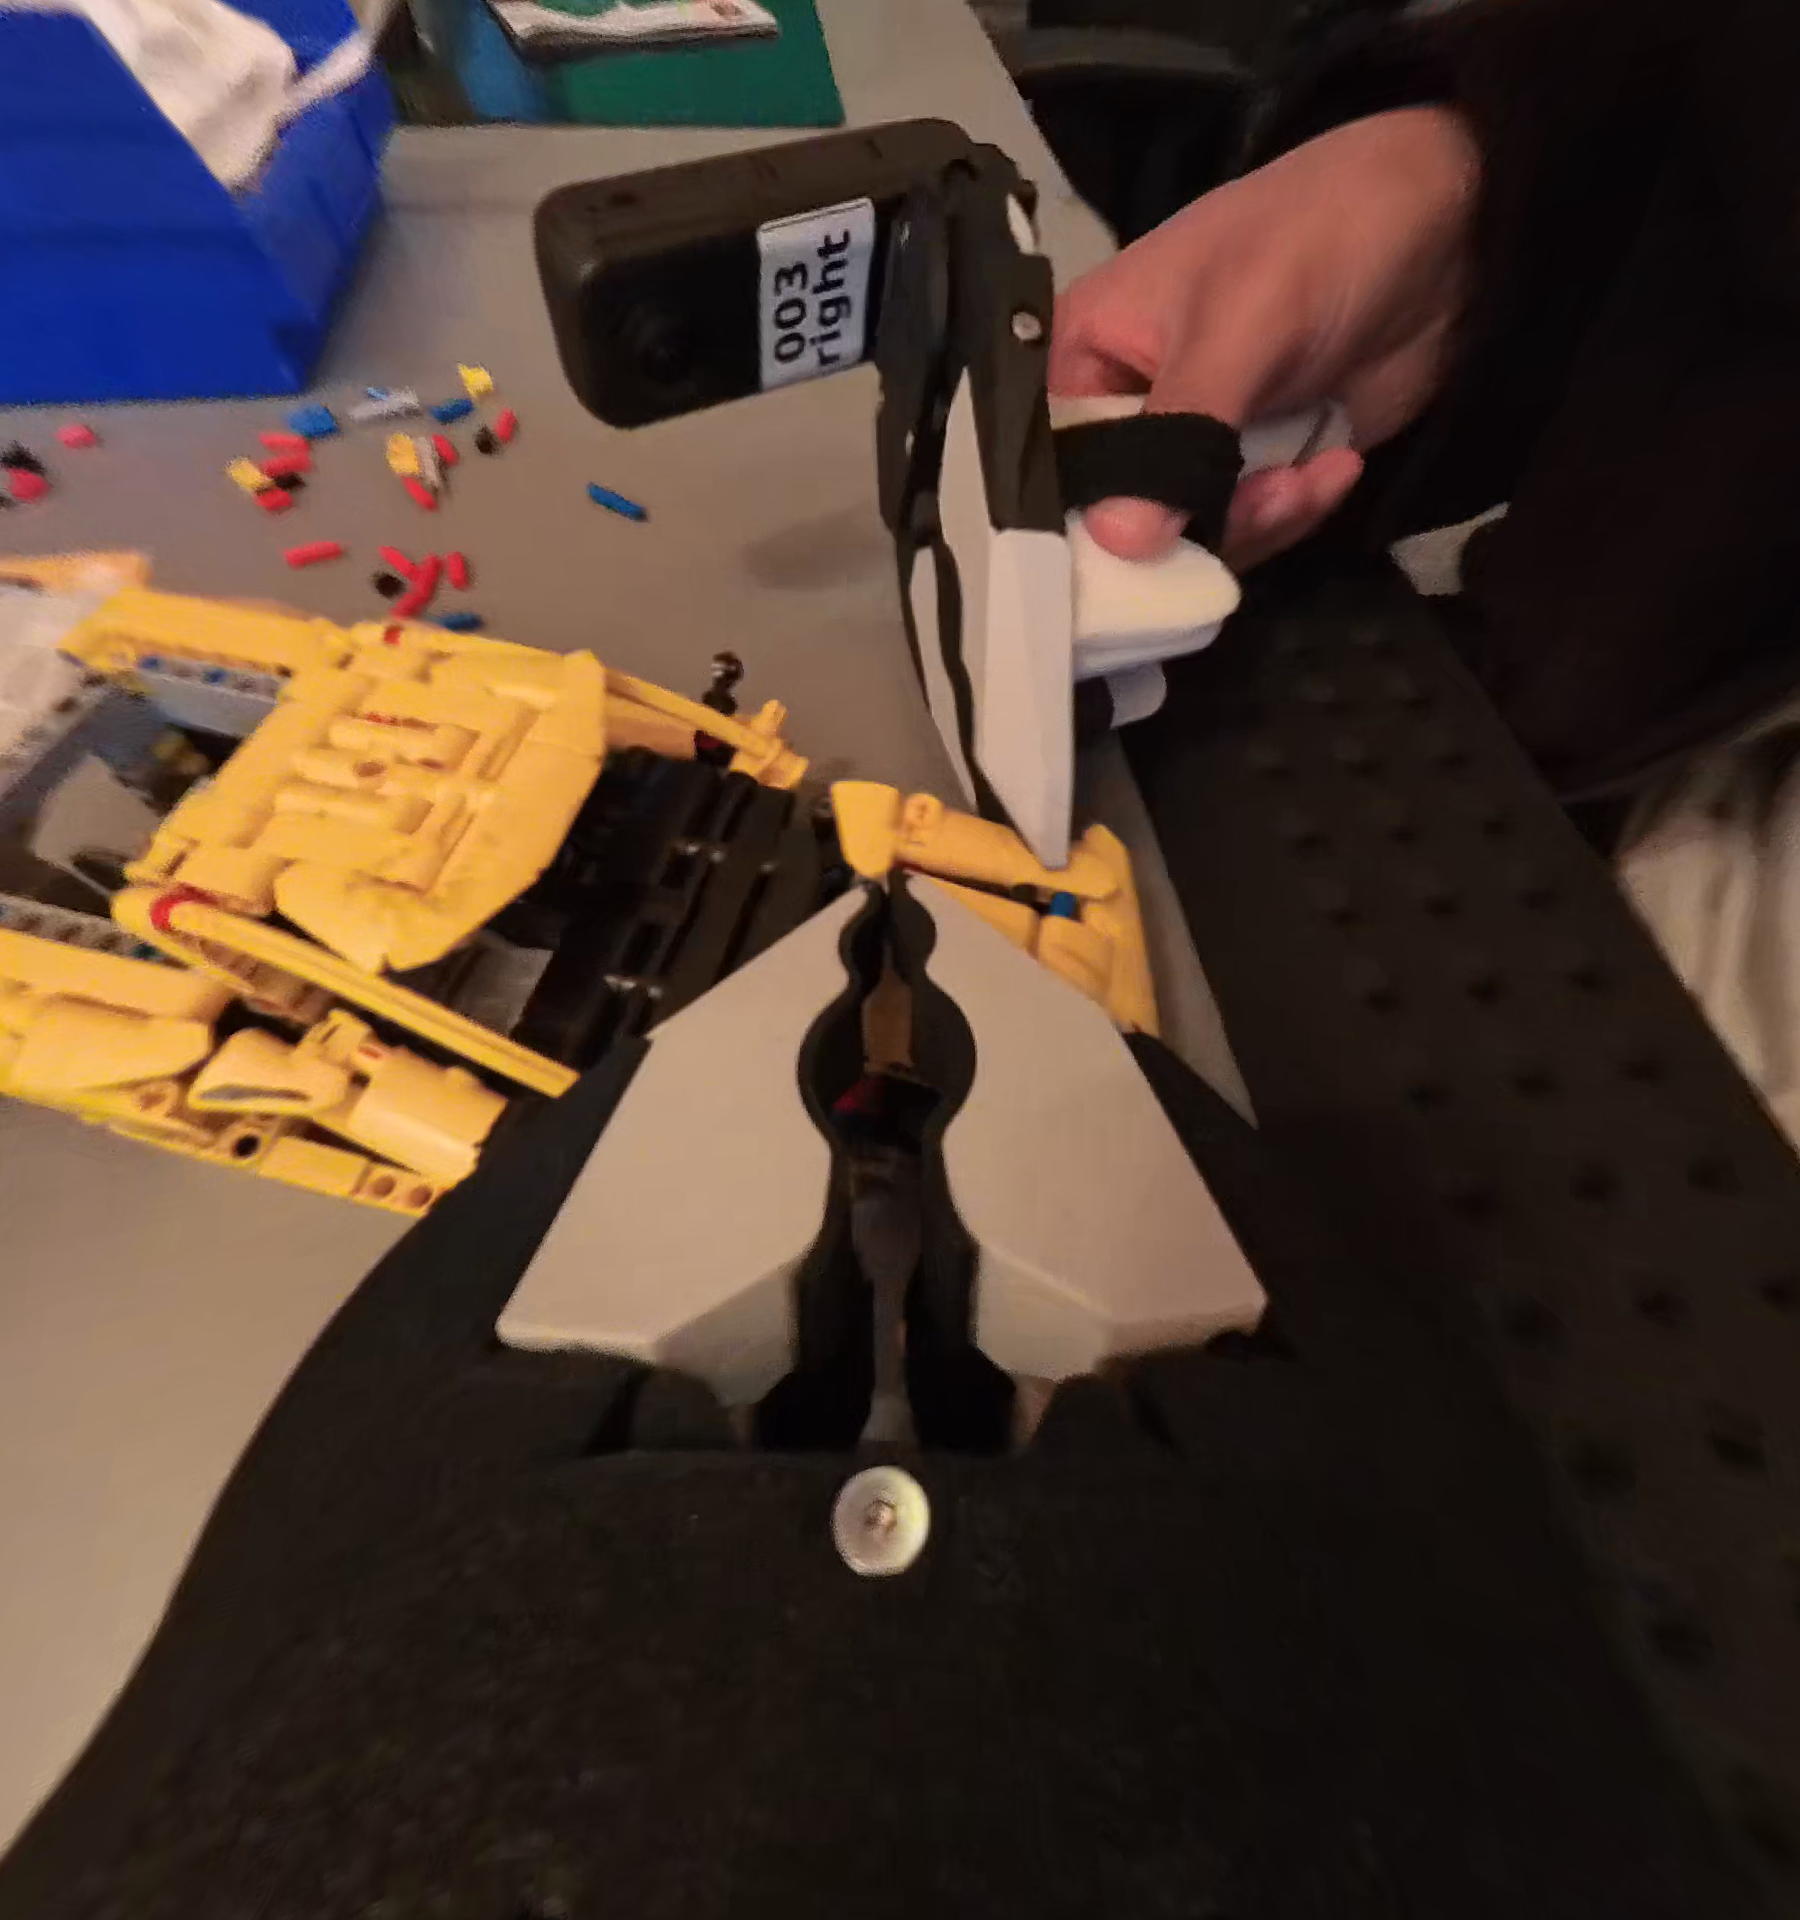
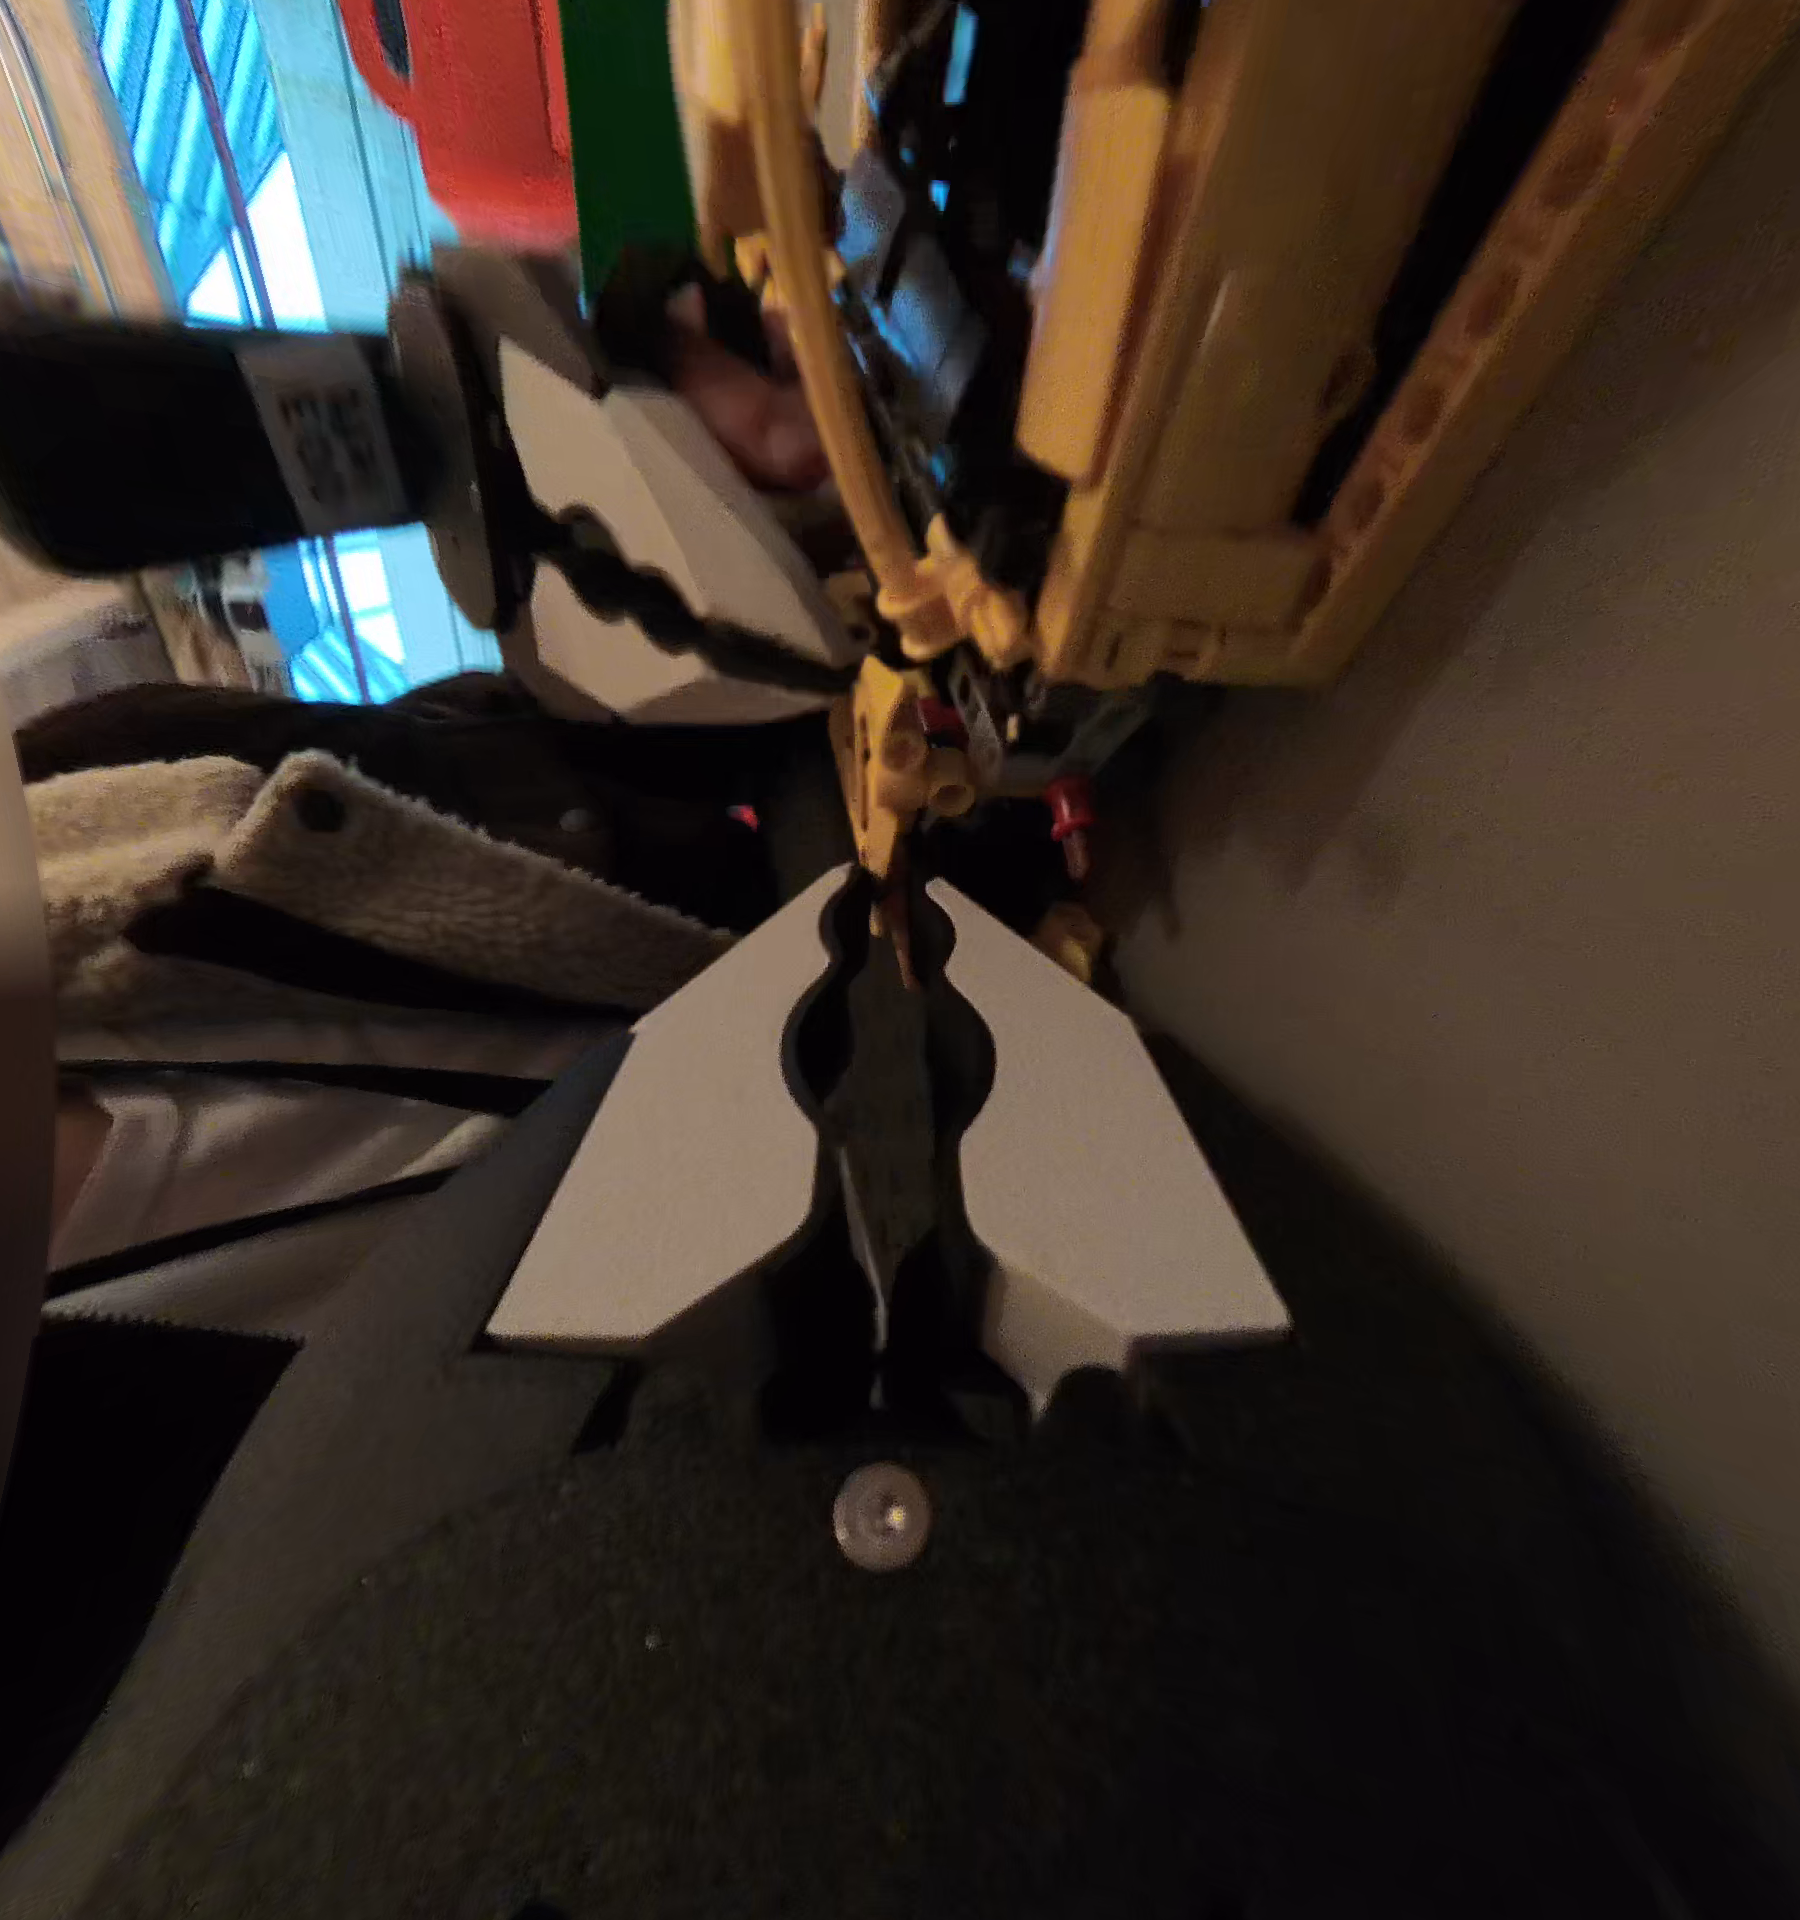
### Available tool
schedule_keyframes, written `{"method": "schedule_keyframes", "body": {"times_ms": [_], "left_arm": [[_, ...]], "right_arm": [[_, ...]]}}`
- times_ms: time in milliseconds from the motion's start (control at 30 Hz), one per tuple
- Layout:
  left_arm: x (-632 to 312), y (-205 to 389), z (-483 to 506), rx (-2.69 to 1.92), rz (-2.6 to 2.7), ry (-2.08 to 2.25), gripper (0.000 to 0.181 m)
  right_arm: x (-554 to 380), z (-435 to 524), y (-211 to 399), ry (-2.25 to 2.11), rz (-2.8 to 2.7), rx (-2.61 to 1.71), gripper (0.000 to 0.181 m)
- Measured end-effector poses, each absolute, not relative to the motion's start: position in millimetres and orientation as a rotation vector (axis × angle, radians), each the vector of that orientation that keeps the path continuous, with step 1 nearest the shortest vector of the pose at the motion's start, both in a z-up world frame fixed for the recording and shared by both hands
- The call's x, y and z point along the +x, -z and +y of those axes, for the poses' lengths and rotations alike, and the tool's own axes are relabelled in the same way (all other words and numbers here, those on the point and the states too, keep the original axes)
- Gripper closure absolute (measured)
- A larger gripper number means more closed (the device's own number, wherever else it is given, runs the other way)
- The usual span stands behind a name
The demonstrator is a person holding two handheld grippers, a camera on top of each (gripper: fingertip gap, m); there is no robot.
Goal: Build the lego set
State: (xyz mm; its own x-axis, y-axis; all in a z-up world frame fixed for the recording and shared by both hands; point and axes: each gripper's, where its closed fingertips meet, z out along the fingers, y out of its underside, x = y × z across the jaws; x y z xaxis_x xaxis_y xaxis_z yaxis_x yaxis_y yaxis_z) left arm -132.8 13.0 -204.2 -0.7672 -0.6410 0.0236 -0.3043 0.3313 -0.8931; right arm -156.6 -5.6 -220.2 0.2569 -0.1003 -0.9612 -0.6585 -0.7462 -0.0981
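While the large yellow brick-built car model lies on the grey table, both the left gripper and right gripper pinch its small yellow panel section.

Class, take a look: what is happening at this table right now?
A person is building a yellow lego vehicle on a grey table with two hand-held tools. The left tool and the right tool are both closed on a small yellow sub-assembly at the model's end. Loose coloured pieces lie scattered behind, near a blue bin.
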Motion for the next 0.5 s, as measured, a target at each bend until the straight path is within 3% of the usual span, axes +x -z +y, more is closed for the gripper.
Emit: {"method": "schedule_keyframes", "body": {"times_ms": [100,167,200,267,500], "left_arm": [[-142.7,203.7,6.8,-0.766,2.297,1.436,0.180],[-143.6,202.8,9.8,-0.754,2.319,1.466,0.164],[-142.6,200.4,11.9,-0.778,2.323,1.484,0.142],[-151.6,199.4,7.0,-0.735,2.380,1.545,0.131],[-149.0,216.4,4.5,-0.621,2.405,1.390,0.130]], "right_arm": [[-151.7,-6.4,218.3,-1.534,0.738,-1.990,0.176],[-151.0,-7.5,218.2,-1.524,0.740,-1.993,0.175],[-149.5,-8.1,218.0,-1.521,0.750,-1.985,0.176],[-147.0,-10.2,217.7,-1.529,0.777,-1.964,0.176],[-146.6,-10.3,218.6,-1.554,0.795,-1.949,0.175]]}}
